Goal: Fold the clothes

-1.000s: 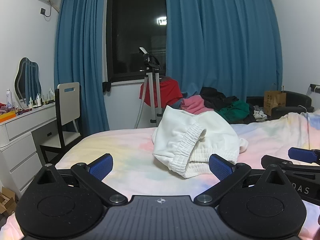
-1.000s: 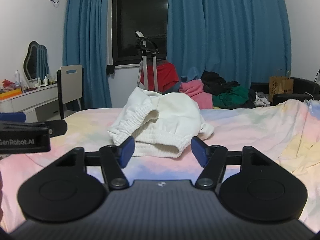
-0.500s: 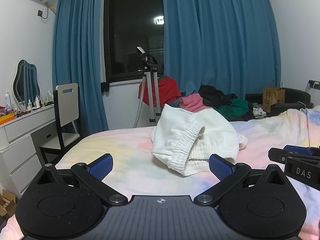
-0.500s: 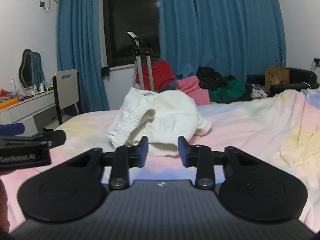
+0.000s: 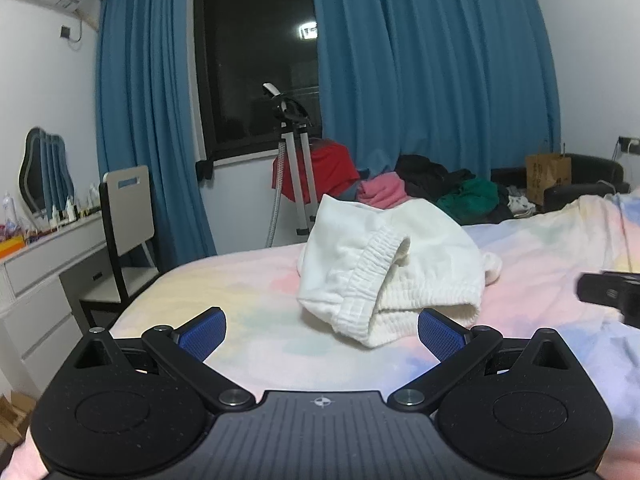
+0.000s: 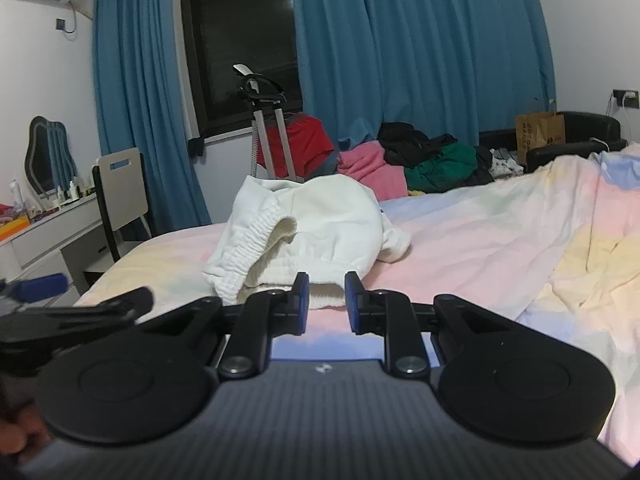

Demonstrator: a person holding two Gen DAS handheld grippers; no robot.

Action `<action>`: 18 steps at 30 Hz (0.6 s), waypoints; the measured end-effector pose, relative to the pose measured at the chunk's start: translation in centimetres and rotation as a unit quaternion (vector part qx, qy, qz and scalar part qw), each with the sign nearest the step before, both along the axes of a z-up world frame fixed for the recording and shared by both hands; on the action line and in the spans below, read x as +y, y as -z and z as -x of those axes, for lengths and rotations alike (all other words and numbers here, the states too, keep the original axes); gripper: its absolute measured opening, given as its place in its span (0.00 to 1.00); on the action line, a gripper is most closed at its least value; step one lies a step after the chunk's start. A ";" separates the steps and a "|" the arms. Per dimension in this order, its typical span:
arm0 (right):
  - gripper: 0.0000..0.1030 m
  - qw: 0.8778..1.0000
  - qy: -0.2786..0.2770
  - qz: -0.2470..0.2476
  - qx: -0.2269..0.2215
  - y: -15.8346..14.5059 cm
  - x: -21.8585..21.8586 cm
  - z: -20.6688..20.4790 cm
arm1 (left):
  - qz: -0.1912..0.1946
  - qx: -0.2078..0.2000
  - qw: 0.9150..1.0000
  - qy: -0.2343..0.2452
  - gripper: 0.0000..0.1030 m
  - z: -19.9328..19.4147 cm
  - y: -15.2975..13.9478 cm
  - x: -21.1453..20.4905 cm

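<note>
A crumpled white garment with an elastic waistband [image 5: 384, 268] lies in a heap on the pastel bed sheet [image 5: 248, 296]; it also shows in the right wrist view [image 6: 312, 236]. My left gripper [image 5: 322, 330] is wide open and empty, just short of the garment's near edge. My right gripper [image 6: 326, 300] has its jaws narrowed to a small gap, with nothing between them, right at the garment's near hem. The right gripper's tip shows in the left wrist view [image 5: 608, 292], and the left gripper's tip shows in the right wrist view [image 6: 80, 304].
A pile of pink, black and green clothes [image 6: 420, 160] lies beyond the bed under blue curtains. A garment steamer stand [image 5: 294, 172] with a red cloth stands by the window. A chair [image 5: 128, 216] and white dresser [image 5: 36, 264] are at left. A black sofa with a paper bag [image 6: 540, 132] is at right.
My right gripper's jaws have closed from wide open to a narrow gap and it has come closer to the garment's hem. The left gripper stays open and has barely moved.
</note>
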State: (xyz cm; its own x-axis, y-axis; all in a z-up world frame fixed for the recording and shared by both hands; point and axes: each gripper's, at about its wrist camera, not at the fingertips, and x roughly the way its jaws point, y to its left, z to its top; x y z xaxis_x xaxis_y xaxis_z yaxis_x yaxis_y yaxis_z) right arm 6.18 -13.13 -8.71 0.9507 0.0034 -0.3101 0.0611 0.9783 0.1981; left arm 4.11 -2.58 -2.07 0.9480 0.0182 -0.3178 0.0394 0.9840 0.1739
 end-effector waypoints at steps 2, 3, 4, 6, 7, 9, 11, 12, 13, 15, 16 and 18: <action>0.22 1.000 0.007 -0.007 0.007 0.3 -0.5 -0.2 | -0.016 0.002 1.000 0.010 1.00 -2.1 0.4 -0.9; 0.22 1.000 0.009 -0.009 0.009 0.4 -0.7 -0.4 | -0.024 0.003 1.000 0.014 1.00 -3.2 0.7 -1.3; 0.22 1.000 0.013 -0.010 0.011 0.6 -1.0 -0.6 | -0.033 0.004 0.999 0.016 0.99 -4.4 1.0 -1.8; 0.22 1.000 0.023 -0.012 0.014 0.9 -1.4 -1.0 | -0.051 0.004 0.999 0.017 0.99 -7.0 1.9 -2.7; 0.22 0.999 0.026 -0.013 0.015 1.1 -1.7 -1.3 | -0.060 0.004 0.998 0.017 0.98 -8.4 2.3 -3.2; 0.22 0.999 0.032 -0.015 0.019 1.7 -2.3 -2.1 | -0.072 0.006 0.997 0.015 0.97 -11.2 3.3 -4.1; 0.22 0.999 0.037 -0.019 0.024 2.5 -3.0 -3.0 | -0.083 0.008 0.996 0.010 0.96 -14.3 4.4 -5.0; 0.22 0.999 0.039 -0.022 0.027 2.8 -3.4 -3.4 | -0.088 0.008 0.996 0.007 0.95 -15.7 4.9 -5.5; 0.22 0.998 0.040 -0.025 0.030 3.3 -3.8 -3.9 | -0.094 0.006 0.996 0.004 0.93 -16.9 5.3 -5.8; 0.23 0.998 0.041 -0.036 0.039 4.2 -4.5 -5.1 | -0.105 0.001 0.994 -0.002 0.91 -19.2 6.0 -6.5; 0.23 0.997 0.041 -0.041 0.044 4.7 -4.8 -5.7 | -0.111 -0.001 0.994 -0.005 0.90 -20.4 6.4 -6.9; 0.23 0.996 0.037 -0.053 0.056 5.7 -5.2 -7.1 | -0.115 -0.007 0.993 -0.011 0.88 -22.4 6.9 -7.3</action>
